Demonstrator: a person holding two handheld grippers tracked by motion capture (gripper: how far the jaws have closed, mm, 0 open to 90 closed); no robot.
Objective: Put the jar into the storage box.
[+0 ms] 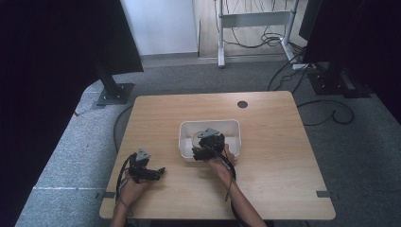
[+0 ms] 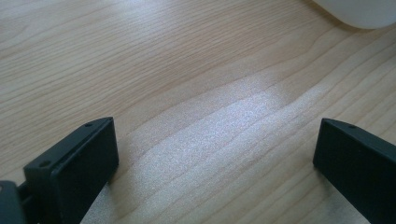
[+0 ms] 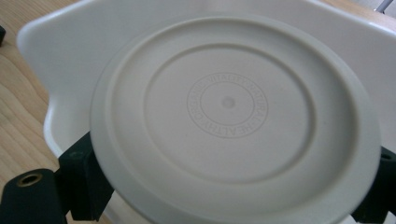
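The right gripper point(image 3: 229, 186) has its two black jaws clamped on the edges of a round white lid point(image 3: 233, 116), one jaw at each side of the rim. The lid faces the camera on that gripper almost flat on, showing raised rings and a small circle of embossed lettering at the centre, too faint to read with certainty. Behind the lid stands the white plastic tub point(image 3: 56, 70), its rounded corner and wall rising past the lid's upper edge. In the high view the right gripper point(image 1: 204, 150) hangs over the tub's near wall, with the lid point(image 1: 198, 138) a pale disc inside the tub point(image 1: 234, 126), held up rather than lying on the bottom.

The left gripper point(image 2: 215, 163) is spread wide with nothing between its jaws, just bare wood grain and a patch of glare. A corner of the tub point(image 2: 359, 11) peeks in at the far right of that view, well apart from the jaws. From above, the left gripper point(image 1: 158, 172) sits low on the wooden table point(image 1: 274, 175), off to the tub's near left side, with the hand behind it resting close to the table's front edge.

The tub stands roughly mid-table. Beyond it, a small dark round grommet point(image 1: 242, 104) is set in the tabletop near the far edge.
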